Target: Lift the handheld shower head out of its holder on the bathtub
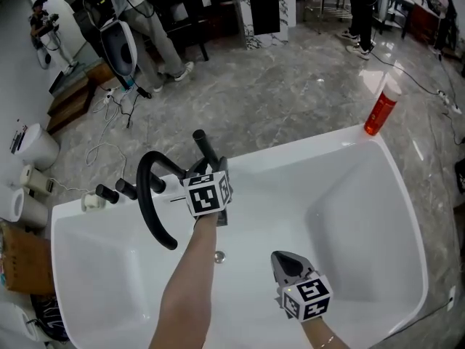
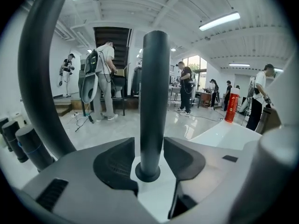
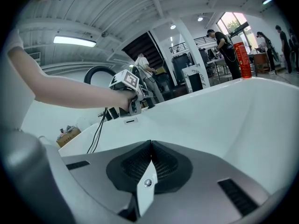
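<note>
1. Shower head (image 1: 205,145), a black rod, stands upright in its holder (image 2: 147,173) on the far rim of the white bathtub (image 1: 349,224), a little left of the middle in the head view.
2. Left tongs (image 1: 205,171) are at the rod, low down near the holder. In the left gripper view the jaws stand apart, with the rod between them. There is a narrow gap between the pad (image 2: 114,164) on the left of the frame and the rod. The other pad (image 2: 184,160) is at the edge of the rod, and I cannot tell if it touches. The foot of the rod sits in the round holder, so the rod is not yet lifted.
3. Right tongs (image 1: 288,264) are at the lower middle of the head view, over the inside of the bathtub and well apart from the shower head. Their jaws are together and nothing is between them.
4. Faucet (image 1: 149,202), a black curved pipe, stands just left of the shower head. Two black knobs (image 1: 125,189) are on the rim, further to the left.
5. Red bottle (image 1: 381,111) stands on the corner of the bathtub, at the upper right of the head view.
6. Persons (image 2: 105,78) stand on the grey floor (image 1: 276,86) behind the bathtub.
</note>
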`<move>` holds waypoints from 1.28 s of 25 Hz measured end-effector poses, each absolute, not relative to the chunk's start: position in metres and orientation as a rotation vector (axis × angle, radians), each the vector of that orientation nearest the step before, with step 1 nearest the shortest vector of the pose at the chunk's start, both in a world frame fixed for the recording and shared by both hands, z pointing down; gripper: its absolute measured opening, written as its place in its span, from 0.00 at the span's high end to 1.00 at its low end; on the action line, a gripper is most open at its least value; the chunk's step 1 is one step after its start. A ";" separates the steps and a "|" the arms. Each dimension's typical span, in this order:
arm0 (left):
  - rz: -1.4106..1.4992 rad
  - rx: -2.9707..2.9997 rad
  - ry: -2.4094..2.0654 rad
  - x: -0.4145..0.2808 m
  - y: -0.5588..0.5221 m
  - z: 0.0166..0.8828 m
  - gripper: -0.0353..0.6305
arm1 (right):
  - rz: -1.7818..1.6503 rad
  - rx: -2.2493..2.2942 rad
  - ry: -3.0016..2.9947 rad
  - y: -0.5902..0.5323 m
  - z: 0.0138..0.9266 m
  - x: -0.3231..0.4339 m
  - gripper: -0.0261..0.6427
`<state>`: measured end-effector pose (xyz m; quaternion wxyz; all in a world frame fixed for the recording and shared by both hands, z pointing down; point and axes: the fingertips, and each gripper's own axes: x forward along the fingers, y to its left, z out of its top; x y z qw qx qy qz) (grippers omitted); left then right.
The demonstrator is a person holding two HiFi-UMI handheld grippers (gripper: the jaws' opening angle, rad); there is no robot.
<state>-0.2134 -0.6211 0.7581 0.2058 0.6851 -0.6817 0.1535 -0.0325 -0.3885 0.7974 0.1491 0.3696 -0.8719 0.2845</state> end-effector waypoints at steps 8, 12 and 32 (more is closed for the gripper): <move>0.500 1.898 -1.909 -0.208 -0.622 0.761 0.73 | 0.788 1.057 -2.506 -0.393 0.797 -0.035 0.95; 0.478 1.944 -1.952 -0.201 -0.616 0.736 0.73 | 0.773 1.065 -2.509 -0.393 0.787 -0.027 0.95; 0.483 2.094 -2.025 -0.164 -0.520 0.557 0.73 | 0.688 1.158 -2.570 -0.340 0.633 -0.004 0.95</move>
